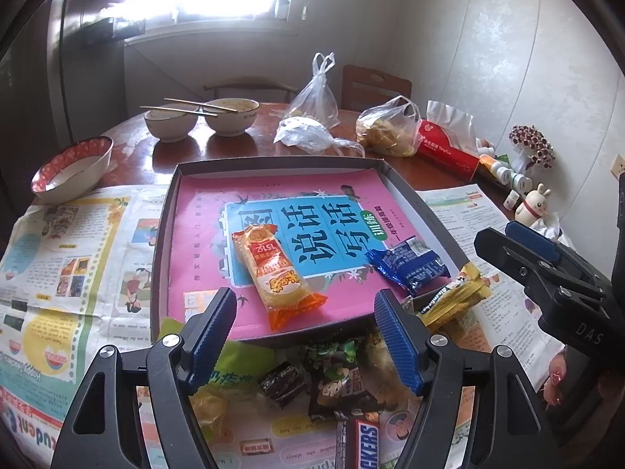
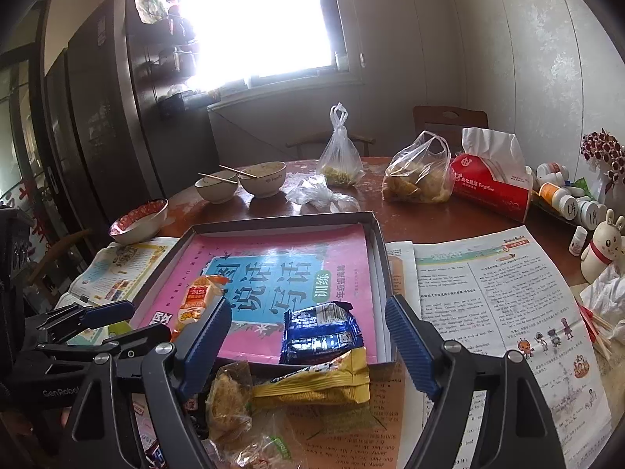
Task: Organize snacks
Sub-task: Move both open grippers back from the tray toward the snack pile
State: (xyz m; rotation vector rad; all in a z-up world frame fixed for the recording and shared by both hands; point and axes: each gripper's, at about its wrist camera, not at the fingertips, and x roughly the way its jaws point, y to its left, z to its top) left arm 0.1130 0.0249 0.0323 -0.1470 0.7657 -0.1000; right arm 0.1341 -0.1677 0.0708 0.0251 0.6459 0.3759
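tray: the shallow dark box tray [image 1: 164,234] with the pink book in it is my landmark, just one of these, stiff card walls, sits flat on the newspaper over the worktop.
orange packet: one long orange snack packet [image 1: 269,273], inside the tray toward its near-left. Looks light, crinkly and slippery, so I'd pinch it across the middle, not by the floppy sealed ends.
blue packet: one blue packet [image 2: 320,332], inside the tray at its near-right corner. Soft foil, probably crushable stuff inside, go gentle.
yellow packet: one yellow packet [image 2: 324,381], lying against the tray's near wall, just outside, partly propped on the rim.
loose pile: in front of the tray's near wall I count roughly five more, incl. a chocolate bar [image 1: 359,443], a small dark wrapped sweet [image 1: 283,385] and a green bag [image 1: 230,367]. Partly hidden, so not sure.
left gripper: left gripper [image 1: 304,336] fingers apart, nothing in them, hanging over the tray's near edge.
right gripper: right gripper [image 2: 308,348] same deal, fingers wide, empty, over the near-right corner.
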